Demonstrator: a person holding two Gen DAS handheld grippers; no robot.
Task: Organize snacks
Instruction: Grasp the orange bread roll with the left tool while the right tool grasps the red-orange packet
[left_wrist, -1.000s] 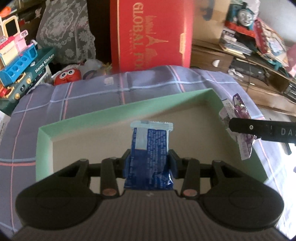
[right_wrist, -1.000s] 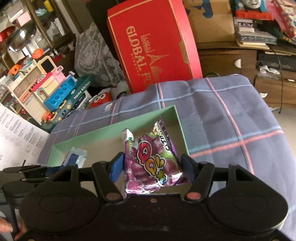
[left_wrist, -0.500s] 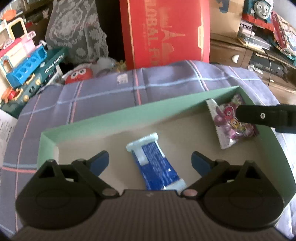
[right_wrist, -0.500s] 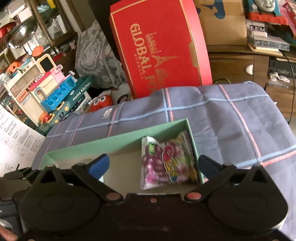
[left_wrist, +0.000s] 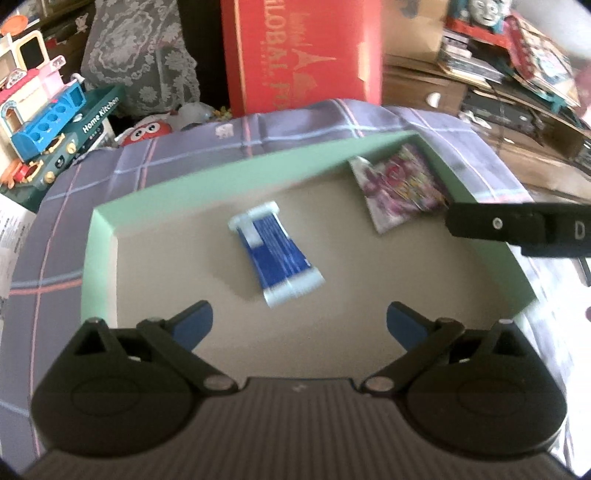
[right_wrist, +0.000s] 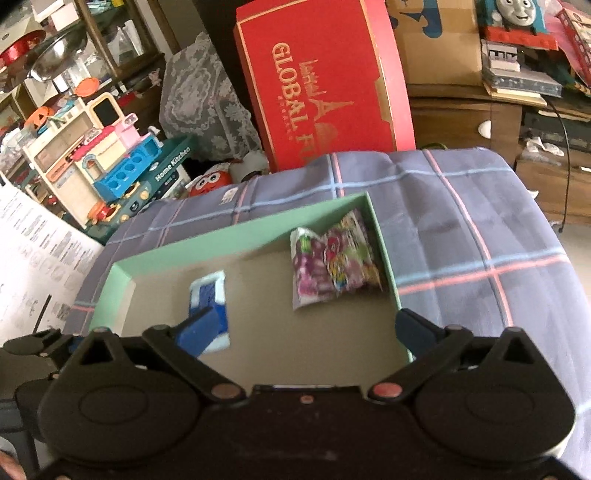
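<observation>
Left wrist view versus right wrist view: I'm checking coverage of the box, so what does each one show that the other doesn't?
Only the left wrist view shows the right gripper's finger from the side, reaching in over the green box's right wall. Only the right wrist view shows the printed paper sheet at left and the shelf with a metal bowl. Both show the green box, the blue snack packet and purple candy bag lying in it, the plaid cloth and the red box.

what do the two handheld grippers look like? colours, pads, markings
Both match: black plastic bodies with two round side housings, black linkage arms with coppery pivot pins, blue pads on the fingertips. Left gripper has a ribbed grey top; right gripper is plain black, with a white "D" on its side.
</observation>
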